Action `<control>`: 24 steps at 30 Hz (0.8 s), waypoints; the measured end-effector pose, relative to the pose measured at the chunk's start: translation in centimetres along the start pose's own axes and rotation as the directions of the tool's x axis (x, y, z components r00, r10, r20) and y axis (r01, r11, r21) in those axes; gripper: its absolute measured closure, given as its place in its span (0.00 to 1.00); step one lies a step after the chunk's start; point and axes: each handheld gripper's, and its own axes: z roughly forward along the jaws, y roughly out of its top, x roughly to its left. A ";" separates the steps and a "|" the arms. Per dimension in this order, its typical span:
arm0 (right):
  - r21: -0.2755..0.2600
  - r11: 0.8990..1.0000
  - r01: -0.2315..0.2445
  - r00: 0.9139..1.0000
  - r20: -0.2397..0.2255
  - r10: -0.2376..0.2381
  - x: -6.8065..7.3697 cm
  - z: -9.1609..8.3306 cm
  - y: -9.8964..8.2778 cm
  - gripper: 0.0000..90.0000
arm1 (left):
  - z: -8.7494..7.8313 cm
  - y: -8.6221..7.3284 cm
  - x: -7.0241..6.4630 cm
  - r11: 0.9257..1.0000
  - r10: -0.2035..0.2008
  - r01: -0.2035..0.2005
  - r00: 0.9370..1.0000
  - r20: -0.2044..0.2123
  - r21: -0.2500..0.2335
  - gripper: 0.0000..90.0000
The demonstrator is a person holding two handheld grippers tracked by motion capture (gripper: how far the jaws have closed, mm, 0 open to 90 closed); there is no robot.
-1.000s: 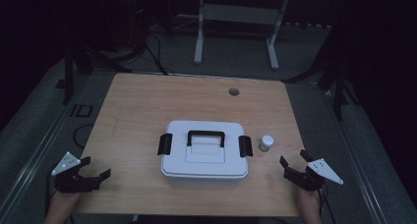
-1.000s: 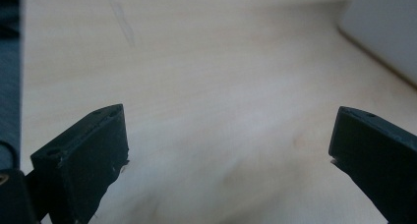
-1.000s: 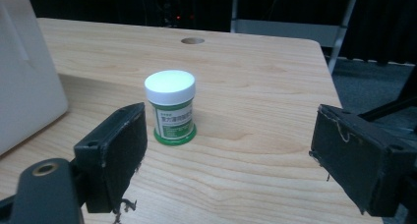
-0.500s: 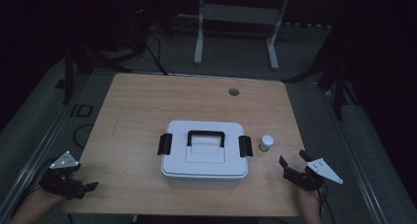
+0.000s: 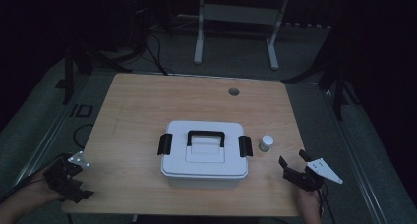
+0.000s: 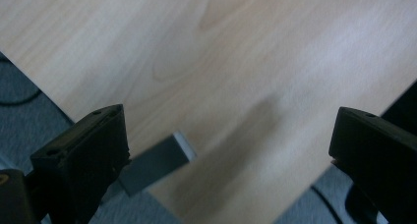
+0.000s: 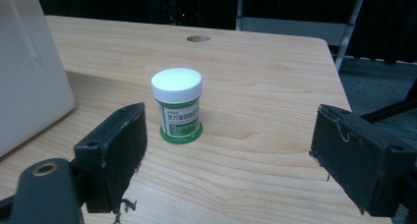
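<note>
1. Right gripper view: a small jar [image 7: 177, 106] is seen just ahead of the right gripper [image 7: 228, 150], a bit toward its left jaw. A white lid is on top, the jar is green, and a white label with green writing is stuck on the front. The writing is too small to be read.
2. The jar is stood upright on the wooden table [image 7: 265, 86], with its long way up and down and its lid up. It is not touched by the jaws.
3. The right gripper's jaws are held wide apart, and nothing is between them.
4. A white box [image 5: 205, 153] with a black handle and two black clips is seen in the high view. It sits to the left of the jar. Its long side runs across the table.
5. The left gripper [image 5: 68, 177] is held at the table's near left corner, well apart from the box. In the left gripper view its jaws are spread wide over bare wood, with nothing held.
</note>
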 end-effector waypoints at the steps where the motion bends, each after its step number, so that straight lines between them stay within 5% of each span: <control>1: 0.001 1.000 0.002 1.000 0.000 -0.002 0.0 0.0 0.0 0.15 | -0.1 0.2 0.0 1.000 0.008 -0.008 1.000 -0.004 0.027 0.01; 8: 0.001 1.000 -0.002 1.000 0.002 0.002 0.0 0.0 0.0 0.15 | -0.7 1.5 0.2 0.982 0.026 -0.027 1.000 0.007 0.188 0.01; 24: 0.004 1.000 0.000 1.000 -0.001 0.000 0.0 0.0 0.0 0.15 | -3.9 6.0 -1.4 0.980 0.107 -0.114 0.993 0.051 0.162 0.01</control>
